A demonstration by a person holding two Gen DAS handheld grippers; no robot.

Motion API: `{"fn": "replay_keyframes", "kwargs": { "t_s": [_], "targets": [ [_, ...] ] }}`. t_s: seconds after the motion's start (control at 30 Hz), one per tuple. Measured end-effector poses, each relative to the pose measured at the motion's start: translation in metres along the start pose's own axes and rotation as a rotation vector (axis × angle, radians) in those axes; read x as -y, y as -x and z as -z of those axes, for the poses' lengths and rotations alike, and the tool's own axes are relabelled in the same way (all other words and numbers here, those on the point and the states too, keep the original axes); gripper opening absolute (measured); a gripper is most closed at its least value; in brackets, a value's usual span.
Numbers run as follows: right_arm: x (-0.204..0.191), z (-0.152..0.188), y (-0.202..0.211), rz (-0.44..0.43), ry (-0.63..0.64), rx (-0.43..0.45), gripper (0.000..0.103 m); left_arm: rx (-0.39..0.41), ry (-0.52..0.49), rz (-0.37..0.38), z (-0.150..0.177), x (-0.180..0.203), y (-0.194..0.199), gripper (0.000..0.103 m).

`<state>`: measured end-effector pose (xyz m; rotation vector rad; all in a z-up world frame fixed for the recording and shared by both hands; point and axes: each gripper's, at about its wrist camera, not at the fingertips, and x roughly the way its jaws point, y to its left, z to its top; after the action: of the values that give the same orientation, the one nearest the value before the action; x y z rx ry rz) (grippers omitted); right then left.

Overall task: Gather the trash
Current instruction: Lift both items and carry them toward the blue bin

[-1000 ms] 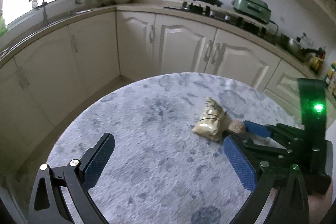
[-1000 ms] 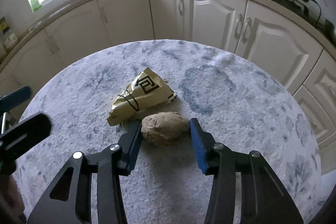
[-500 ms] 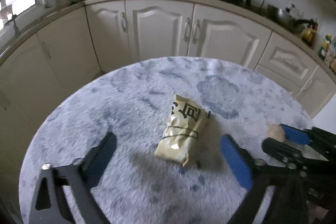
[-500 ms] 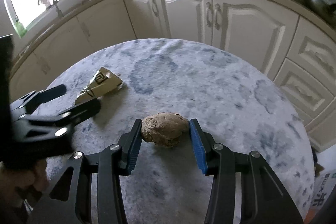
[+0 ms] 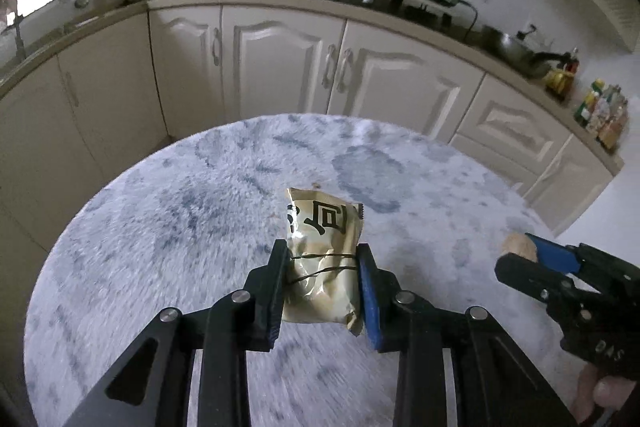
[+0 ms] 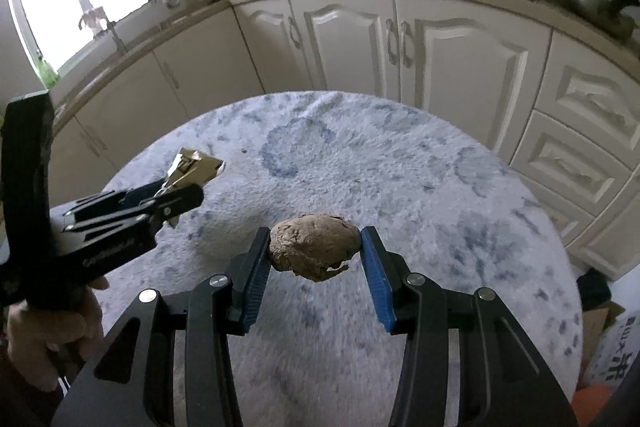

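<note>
Two grippers | left gripper (image 5: 323, 267) closing around gold wrapper (image 5: 322, 259), black characters | right gripper (image 6: 314, 255) clamps brown lump (image 6: 313, 251)

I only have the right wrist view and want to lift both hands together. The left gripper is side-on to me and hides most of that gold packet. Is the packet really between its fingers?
Observer: Yes. In the left wrist view the gold packet sits between the two fingers of the left gripper. Both pads are against its sides and the jaws are closing.
Operator: How much of it is inside the grip?
Observer: Roughly the near half. The far end, printed with black characters, sticks out past the fingertips.
Operator: Anything loose on it?
Observer: A thin dark band runs round its middle, level with the pads. I cannot tell whether it is loose.
</note>
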<state>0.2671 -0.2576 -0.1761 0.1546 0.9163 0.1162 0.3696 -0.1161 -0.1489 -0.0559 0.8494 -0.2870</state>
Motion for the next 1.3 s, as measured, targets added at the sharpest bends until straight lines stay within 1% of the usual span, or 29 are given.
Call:
{"fn": "replay_keyframes", "kwargs": {
  "t_s": [0.13, 0.3, 0.5, 0.53, 0.7, 1.03, 1.13, 1.23, 1.3],
  "targets": [
    [-0.001, 0.002, 0.030, 0.006, -0.001, 0.044, 0.045, 0.063, -0.016, 0.008, 0.005, 0.016, 0.033, 0.029],
    [0.000, 0.004, 0.078, 0.023, -0.006, 0.123, 0.045, 0.133, -0.042, 0.050, 0.019, 0.041, 0.079, 0.029],
    [0.007, 0.009, 0.131, 0.036, -0.025, 0.209, 0.045, 0.202, -0.086, 0.096, 0.038, 0.067, 0.130, 0.029],
    [0.009, 0.009, 0.141, 0.039, -0.031, 0.225, 0.045, 0.210, -0.082, 0.092, 0.041, 0.070, 0.136, 0.029],
    [0.022, 0.015, 0.173, 0.065, -0.052, 0.274, 0.045, 0.254, -0.118, 0.130, 0.051, 0.090, 0.167, 0.029],
    [0.063, 0.030, 0.236, 0.143, -0.121, 0.372, 0.045, 0.328, -0.183, 0.193, 0.066, 0.121, 0.207, 0.029],
    [0.080, 0.036, 0.253, 0.176, -0.148, 0.397, 0.046, 0.345, -0.211, 0.225, 0.069, 0.136, 0.213, 0.029],
    [0.100, 0.044, 0.270, 0.212, -0.185, 0.417, 0.046, 0.344, -0.242, 0.259, 0.066, 0.153, 0.210, 0.029],
    [0.115, 0.050, 0.280, 0.238, -0.210, 0.426, 0.046, 0.337, -0.273, 0.293, 0.068, 0.173, 0.206, 0.029]
  ]
}}
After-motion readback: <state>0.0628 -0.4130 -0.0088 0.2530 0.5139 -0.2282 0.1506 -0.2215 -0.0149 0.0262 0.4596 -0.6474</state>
